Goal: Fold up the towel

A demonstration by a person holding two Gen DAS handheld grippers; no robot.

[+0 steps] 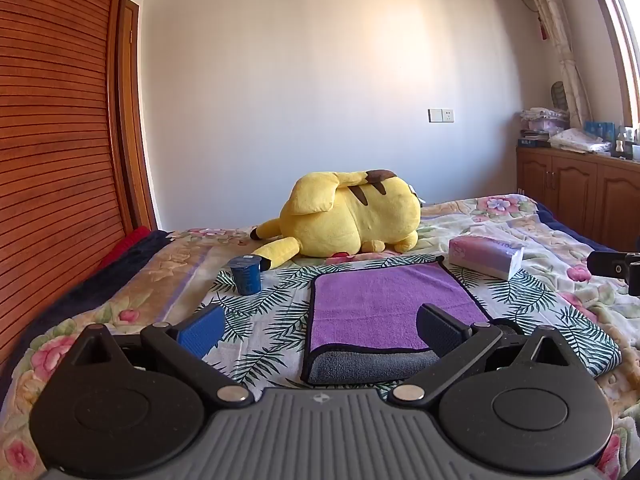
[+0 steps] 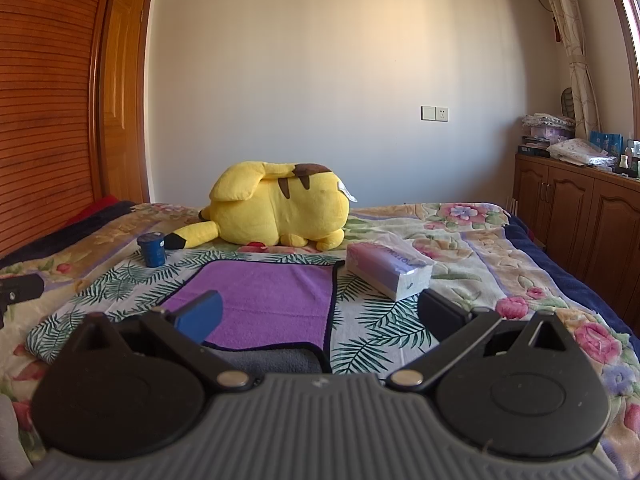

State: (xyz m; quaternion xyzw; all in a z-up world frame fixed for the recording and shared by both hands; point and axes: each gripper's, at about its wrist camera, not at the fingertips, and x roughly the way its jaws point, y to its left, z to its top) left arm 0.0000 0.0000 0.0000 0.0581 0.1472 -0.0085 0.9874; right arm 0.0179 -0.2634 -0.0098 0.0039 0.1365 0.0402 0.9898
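Towel point(image 1: 384, 304), purple with a dark border, lies flat on a leaf-print cloth point(image 1: 264, 320) on the bed point(image 1: 560, 240), its near edge turned over so the grey underside shows. The left gripper point(image 1: 320, 330) hovers just above that near edge with its fingers spread wide and nothing between them: the blue finger point(image 1: 202, 330) is over the leaf cloth to the left of the towel, the black one over the towel's right part. The right gripper point(image 2: 320, 318) is spread just as wide and holds nothing; its blue finger point(image 2: 200, 318) hangs over the towel's near part, its black finger point(image 2: 442, 316) over the leaf cloth to the right, near a tissue box point(image 2: 388, 272). Beyond the towel's far left corner stands a blue cup point(image 1: 246, 276), and behind it a yellow plush point(image 1: 348, 216) lies on the floral blanket, with a wooden cabinet point(image 2: 580, 220) to the right of the bed
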